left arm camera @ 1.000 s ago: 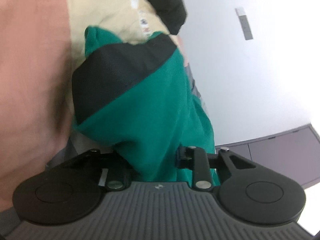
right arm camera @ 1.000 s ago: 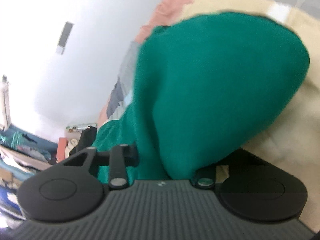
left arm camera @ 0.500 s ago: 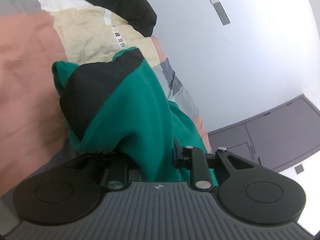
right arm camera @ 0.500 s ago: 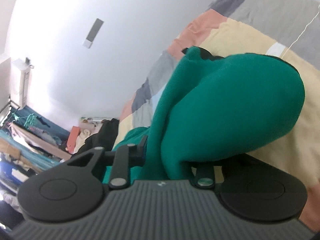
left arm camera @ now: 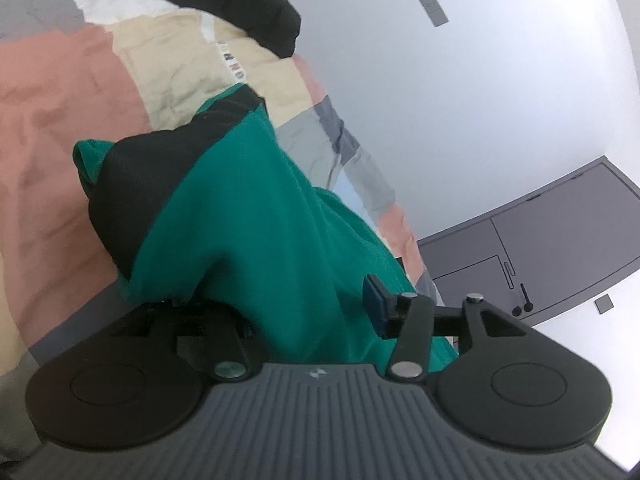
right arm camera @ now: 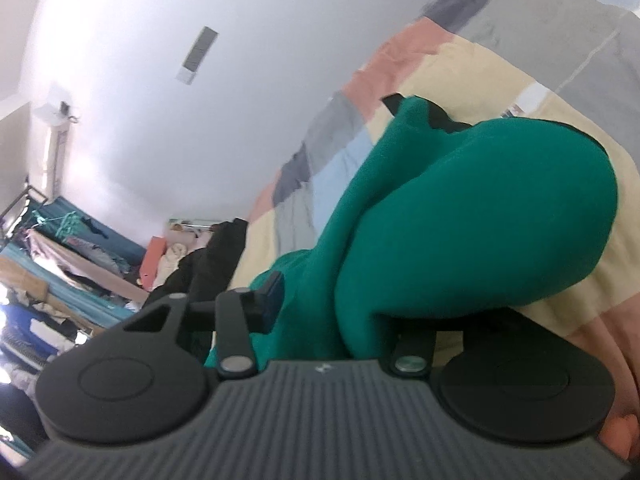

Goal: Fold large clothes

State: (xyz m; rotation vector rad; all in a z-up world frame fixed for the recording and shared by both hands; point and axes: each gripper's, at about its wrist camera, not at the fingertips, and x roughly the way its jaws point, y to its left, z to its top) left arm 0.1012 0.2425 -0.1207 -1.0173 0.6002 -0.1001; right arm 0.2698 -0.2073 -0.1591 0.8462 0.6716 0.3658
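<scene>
A green garment with black panels (left arm camera: 256,216) hangs in a bunch over a patchwork bedspread (left arm camera: 60,128). My left gripper (left arm camera: 284,306) has this cloth between its jaws, which are opening. Its right pad (left arm camera: 375,307) stands bare beside the fabric, and the left finger is buried under the cloth. In the right wrist view the same green garment (right arm camera: 460,216) bulges over my right gripper (right arm camera: 344,314), whose jaws are also opening. The left pad (right arm camera: 271,295) there shows clear of the cloth, while the right finger is covered.
A black garment (left arm camera: 240,4) lies at the far end of the bedspread. A grey cabinet (left arm camera: 552,248) stands at the right below a white wall. In the right wrist view, piled clothes and a drying rack (right arm camera: 72,248) crowd the left side beyond the bedspread (right arm camera: 520,76).
Both grippers rose with the green garment and drew back from the bedspread. Their jaws have spread, so one pad on each now shows beside the cloth.
</scene>
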